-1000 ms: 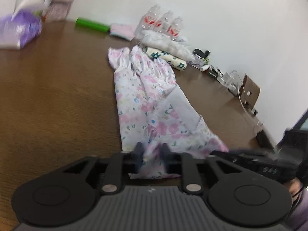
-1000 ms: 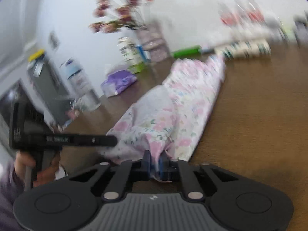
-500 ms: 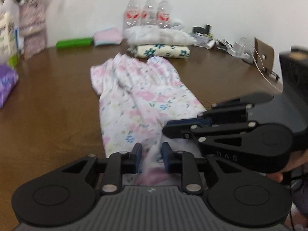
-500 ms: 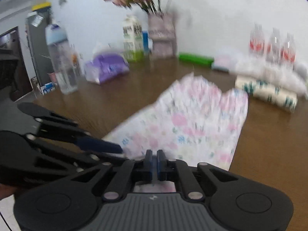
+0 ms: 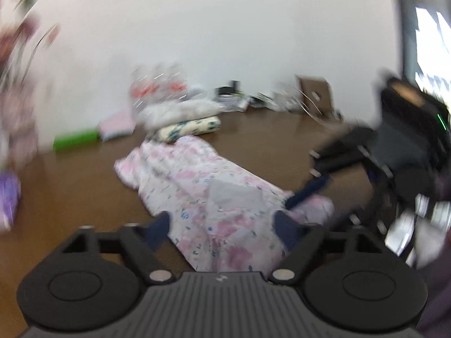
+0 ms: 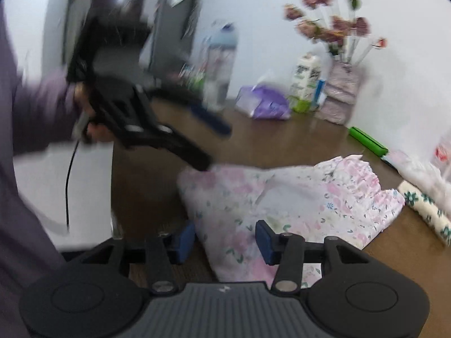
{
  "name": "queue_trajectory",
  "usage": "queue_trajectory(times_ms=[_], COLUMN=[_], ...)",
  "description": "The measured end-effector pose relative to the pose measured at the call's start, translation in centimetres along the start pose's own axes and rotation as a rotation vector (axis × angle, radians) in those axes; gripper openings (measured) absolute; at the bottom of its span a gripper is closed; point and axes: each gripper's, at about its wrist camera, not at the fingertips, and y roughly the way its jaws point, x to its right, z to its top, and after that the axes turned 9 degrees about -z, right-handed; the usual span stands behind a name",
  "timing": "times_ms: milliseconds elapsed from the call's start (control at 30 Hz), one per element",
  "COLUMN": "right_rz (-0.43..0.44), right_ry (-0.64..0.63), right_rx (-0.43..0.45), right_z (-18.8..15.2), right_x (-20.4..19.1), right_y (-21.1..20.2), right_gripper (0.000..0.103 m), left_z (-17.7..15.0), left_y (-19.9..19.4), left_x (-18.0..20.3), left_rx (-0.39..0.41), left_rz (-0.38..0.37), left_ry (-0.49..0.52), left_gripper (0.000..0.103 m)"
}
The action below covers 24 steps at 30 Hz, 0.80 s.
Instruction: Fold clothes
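White walls stand behind a big brown wooden table (image 5: 70,191) that fills the lower half of both views. Both pictures are blurry.

On the table lies the soft white cloth with pink flowers (image 5: 203,186), the piece of clothing to be folded. In the left wrist view it sits in the middle of the frame and stretches from the lower middle up toward the stack at the back. In the right wrist view the same cloth (image 6: 296,197) fills the lower right part of the frame.

It looks like one fold is done. The cloth lies as a long, thick strip with one layer on top of another, and a plain pale patch shows on top, maybe the inside of the cloth. The far edge is wavy and ruffled. The near end is puffy and not flat. I think it still needs to be folded shorter and smoothed down.

The left gripper (image 5: 222,225) has its jaws wide apart, with the near end of the cloth lying between them but not pinched. The right gripper (image 6: 225,236) also has its jaws wide apart, and the corner of the cloth lies loose between them. Neither one holds anything.

At the back of the table, in the middle of the left wrist view, is a folded cream cloth with dark green flowers (image 5: 191,128), which looks finished. A bright green stick-shaped thing (image 5: 74,140) lies to its left.
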Motion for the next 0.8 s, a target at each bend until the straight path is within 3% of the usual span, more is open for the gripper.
queue_trajectory(times_ms=[100,200,300,367,500,567,633,700,800], right_rz=[-0.002,-0.006,-0.024,-0.043,-0.034,0.013,0.057,0.078,0.149], right_ry=[-0.025,0.016,0.029,0.000,-0.097,-0.091,-0.014,0.011,0.166], right_rx=[-0.053,-0.050,-0.018,0.008,-0.014,-0.019,-0.044,-0.046,-0.021], right_z=[-0.5,-1.3,-1.6,-1.7,-1.6,-1.6,-1.4,-1.5,-1.2], right_x=[0.1,-0.1,-0.8,-0.8,-0.5,0.2,1.3,1.9,4.1], right_y=[0.7,0.5,-0.1,-0.9,-0.4,-0.1,0.5,0.7,0.3], right_gripper=[0.037,0.038,0.036,0.040,0.047,0.041,0.011,0.007,0.004], left_z=[-0.3,-0.9,-1.1,-1.2,-0.5,-0.7,-0.8,-0.9,-1.4], left_y=[0.3,1.2,2.7,3.7,4.5,4.8,4.9,4.7,3.6], left_x=[3.1,4.7,4.2,3.7,1.1,0.1,-0.3,0.0,2.3], left_rx=[-0.037,-0.079,-0.126,-0.157,-0.204,-0.205,-0.190,-0.170,-0.122], left_rz=[-0.029,-0.122,-0.165,-0.194,-0.271,-0.304,-0.259,-0.185,-0.086], left_ry=[0.251,0.388,0.397,0.397,0.294,0.245,0.238,0.270,0.487], left_gripper=[0.102,0.102,0.097,0.096,0.096,0.096,0.096,0.098,0.100])
